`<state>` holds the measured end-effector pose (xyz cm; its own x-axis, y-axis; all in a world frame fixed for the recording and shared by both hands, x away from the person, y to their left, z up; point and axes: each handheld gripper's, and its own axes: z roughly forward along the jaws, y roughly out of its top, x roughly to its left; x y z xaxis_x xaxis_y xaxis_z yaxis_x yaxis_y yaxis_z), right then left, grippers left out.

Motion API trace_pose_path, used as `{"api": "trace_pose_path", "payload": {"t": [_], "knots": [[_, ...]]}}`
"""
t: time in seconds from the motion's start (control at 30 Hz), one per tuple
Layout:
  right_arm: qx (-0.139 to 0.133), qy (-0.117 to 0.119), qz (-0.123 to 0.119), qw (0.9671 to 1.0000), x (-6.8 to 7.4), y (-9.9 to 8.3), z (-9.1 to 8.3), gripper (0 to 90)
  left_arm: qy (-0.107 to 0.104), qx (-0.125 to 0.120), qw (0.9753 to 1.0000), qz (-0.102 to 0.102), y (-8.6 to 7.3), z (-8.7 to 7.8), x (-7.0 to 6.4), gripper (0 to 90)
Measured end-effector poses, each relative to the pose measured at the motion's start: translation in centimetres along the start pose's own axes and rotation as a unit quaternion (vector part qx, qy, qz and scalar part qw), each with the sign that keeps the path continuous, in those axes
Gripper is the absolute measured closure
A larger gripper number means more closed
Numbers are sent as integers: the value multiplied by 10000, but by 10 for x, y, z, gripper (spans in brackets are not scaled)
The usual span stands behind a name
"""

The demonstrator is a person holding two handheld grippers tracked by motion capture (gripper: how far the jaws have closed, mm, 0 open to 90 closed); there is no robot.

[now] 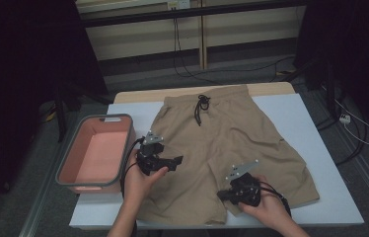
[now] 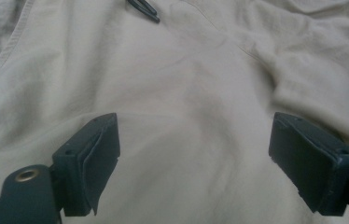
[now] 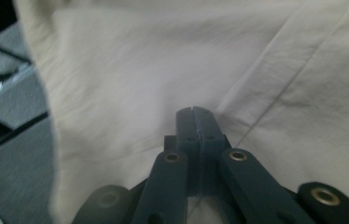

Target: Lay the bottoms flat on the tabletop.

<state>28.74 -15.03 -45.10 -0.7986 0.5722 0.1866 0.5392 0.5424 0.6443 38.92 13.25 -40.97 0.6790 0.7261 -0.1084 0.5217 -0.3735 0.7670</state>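
Left gripper sits over the shorts' left leg, near the table's left side, held from below by the person's left hand. Jaws spread wide in the left gripper view, with bare khaki cloth between them and nothing pinched. Can't tell whether the pads touch the fabric or hang just above it.

Right gripper is low on the shorts, near the crotch and inner hem at the front edge, right hand wrapped around its body. Right gripper view: jaws pressed together, tips against the cloth right beside a stitched seam. No fold visible between the pads, so can't confirm fabric is caught; looks closed on nothing.

Shorts lie flat, front side up, spread across the middle of the white table, waistband toward the far edge, both legs toward the person. Black drawstring lies knotted just below the waistband; its end also shows at the top of the left gripper view. Cloth is mildly wrinkled, with a ridge toward the right leg.

Pink bin with grey rim sits at the table's left edge, just beside the shorts' left leg, not touching the left gripper.
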Motion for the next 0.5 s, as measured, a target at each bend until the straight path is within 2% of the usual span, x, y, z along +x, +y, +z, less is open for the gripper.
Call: {"api": "trace_pose_path", "payload": {"t": [0.1,0.17,0.2,0.23,0.27,0.33,0.4,0.47,0.5], "knots": [[36,15,-96,9999,6,-2,1,900,-3,4,10000,-16,0,0,1,165],[-50,32,-52,10000,5,-4,0,900,-2,6,10000,3,0,-1,0,165],[-183,38,17,9998,3,-5,-3,889,-17,-11,10000,-20,0,-1,0,165],[-251,45,7,9997,2,-6,-5,830,-20,-1,10000,12,0,-2,0,165],[-315,-53,-11,9995,2,-7,-9,752,-10,-30,10000,-1,1,-2,0,165],[-382,-284,-65,9988,0,-11,-19,714,-9,-34,10000,-5,1,-2,0,165],[-516,-316,-22,9982,-2,-16,-29,641,3,-32,10000,8,0,-3,1,165],[-567,-373,-120,9976,0,-22,-36,542,3,-40,10000,-2,0,-3,1,165],[-533,-319,-200,9979,2,-25,-37,537,-15,-33,10000,-48,0,-3,1,164]]}}
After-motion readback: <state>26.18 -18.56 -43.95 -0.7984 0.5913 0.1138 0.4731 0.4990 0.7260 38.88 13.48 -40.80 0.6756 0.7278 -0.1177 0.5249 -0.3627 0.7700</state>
